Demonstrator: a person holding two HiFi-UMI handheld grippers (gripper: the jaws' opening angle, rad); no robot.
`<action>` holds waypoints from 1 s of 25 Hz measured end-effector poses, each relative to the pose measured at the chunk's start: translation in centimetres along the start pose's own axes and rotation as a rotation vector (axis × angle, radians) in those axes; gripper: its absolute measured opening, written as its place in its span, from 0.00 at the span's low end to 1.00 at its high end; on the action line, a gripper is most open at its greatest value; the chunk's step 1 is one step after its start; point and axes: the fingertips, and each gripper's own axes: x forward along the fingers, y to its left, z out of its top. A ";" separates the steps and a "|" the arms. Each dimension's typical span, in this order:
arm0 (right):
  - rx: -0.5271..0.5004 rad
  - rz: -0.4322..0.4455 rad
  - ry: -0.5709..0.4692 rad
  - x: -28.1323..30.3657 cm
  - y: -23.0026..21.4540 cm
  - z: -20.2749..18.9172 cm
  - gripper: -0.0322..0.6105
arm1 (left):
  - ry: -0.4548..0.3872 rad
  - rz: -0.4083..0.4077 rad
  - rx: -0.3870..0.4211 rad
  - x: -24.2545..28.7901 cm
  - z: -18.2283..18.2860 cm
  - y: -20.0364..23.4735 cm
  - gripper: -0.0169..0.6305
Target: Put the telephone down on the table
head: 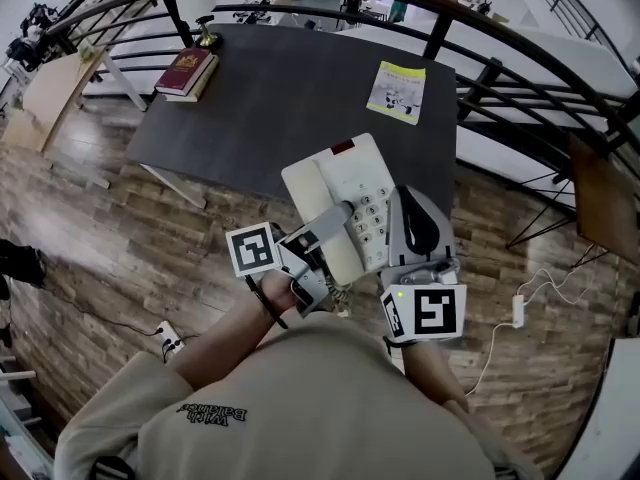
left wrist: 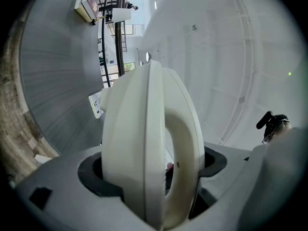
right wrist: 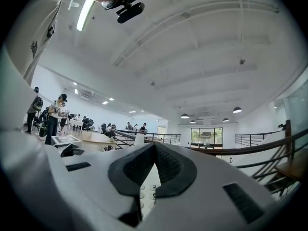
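Left gripper [left wrist: 154,170] clamps telephone [left wrist: 134,119] edge-on; head view shows its keypad [head: 372,213]

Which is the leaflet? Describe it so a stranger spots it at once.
Start at the dark table by the curved railing. Near its far right corner lies the leaflet, thin and yellow-green; the red book sits at the far left corner.

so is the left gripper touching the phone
Touching. In the left gripper view, the left gripper clamps the phone between its pads.
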 end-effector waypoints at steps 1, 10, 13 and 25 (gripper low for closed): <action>0.000 0.002 0.000 -0.1 -0.1 -0.1 0.05 | -0.004 0.003 -0.003 0.1 -0.1 0.1 0.71; -0.030 0.064 -0.035 -2.6 -3.3 -0.1 0.05 | -0.051 -0.005 0.013 2.4 -3.4 0.3 0.71; -0.033 0.087 -0.047 -3.2 -3.9 0.2 0.05 | -0.083 -0.010 0.021 2.8 -3.8 -0.2 0.71; -0.027 0.078 -0.063 -0.7 -6.0 -0.6 0.05 | -0.064 -0.004 0.069 5.2 -2.2 0.6 0.71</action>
